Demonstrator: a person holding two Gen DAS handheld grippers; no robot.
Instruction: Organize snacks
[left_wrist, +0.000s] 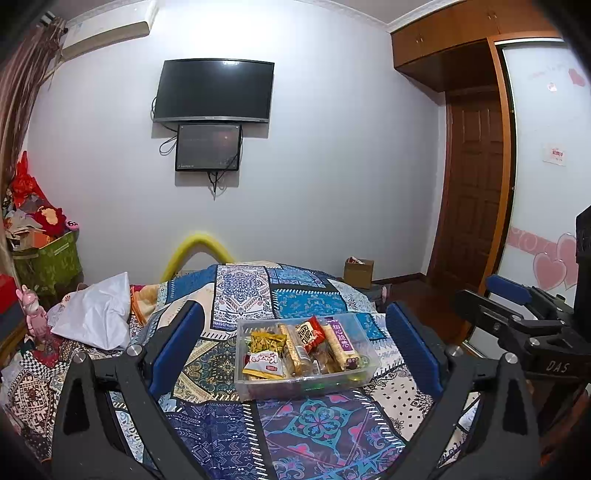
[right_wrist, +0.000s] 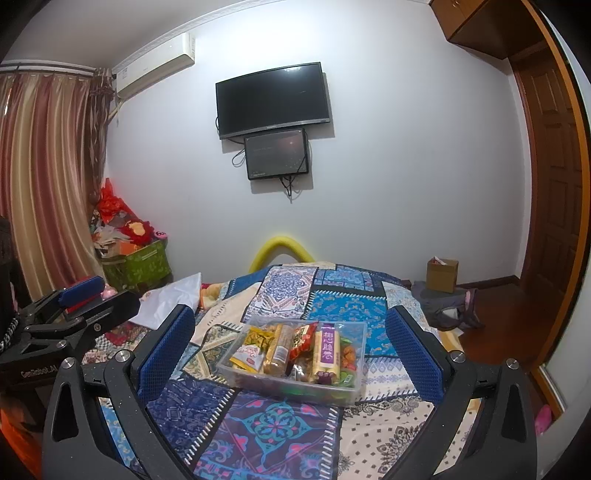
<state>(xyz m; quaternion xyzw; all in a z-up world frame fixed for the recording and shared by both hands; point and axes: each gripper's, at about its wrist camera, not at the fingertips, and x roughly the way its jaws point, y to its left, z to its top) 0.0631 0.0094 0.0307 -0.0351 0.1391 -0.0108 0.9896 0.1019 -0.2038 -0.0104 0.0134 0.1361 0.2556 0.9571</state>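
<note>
A patchwork quilt (right_wrist: 280, 424) covered the bed, and on it sat a clear plastic bin (left_wrist: 306, 384) packed with snack packets (right_wrist: 327, 350) (none outside it). The left gripper (left_wrist: 295, 350) and right gripper (right_wrist: 291, 354) hovered spread wide, empty.

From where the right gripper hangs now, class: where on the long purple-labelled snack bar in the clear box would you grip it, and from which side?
Grip the purple-labelled bar across its narrow width near the middle, coming from above. It lies lengthwise on top of the other snacks, and the clear box walls block a sideways approach. The right gripper looks wide enough open.
</note>
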